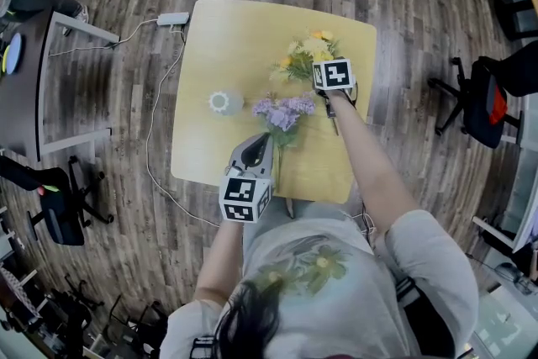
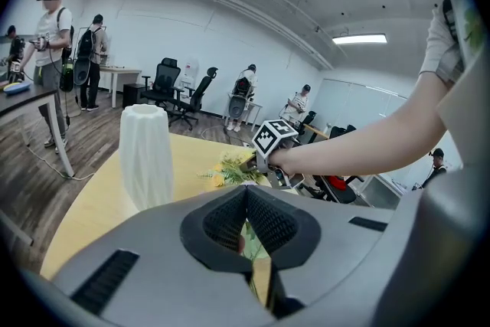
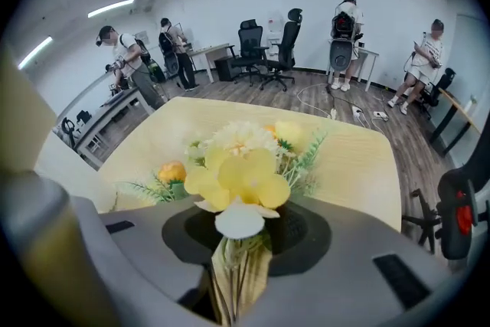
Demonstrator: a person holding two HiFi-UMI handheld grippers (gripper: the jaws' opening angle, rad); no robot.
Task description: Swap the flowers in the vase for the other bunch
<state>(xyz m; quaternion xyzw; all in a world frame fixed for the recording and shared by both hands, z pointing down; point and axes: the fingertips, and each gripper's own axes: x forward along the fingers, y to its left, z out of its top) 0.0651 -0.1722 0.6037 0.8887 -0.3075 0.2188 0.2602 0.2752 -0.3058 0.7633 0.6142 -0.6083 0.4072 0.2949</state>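
Left gripper point(image 2: 246, 203) clamps the purple bunch point(image 1: 284, 111) by its stem. Right gripper point(image 3: 240, 245) squeezes the yellow bunch point(image 3: 237, 172) at one o'clock, white vase point(image 1: 225, 102) at nine.

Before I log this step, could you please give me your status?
Left gripper shut on purple bunch. Right gripper shut on yellow bunch. Vase empty. Nothing in the way.

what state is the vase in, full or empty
Empty: the vase stands upright with nothing rising from its mouth; the purple bunch and the yellow bunch are both outside it.
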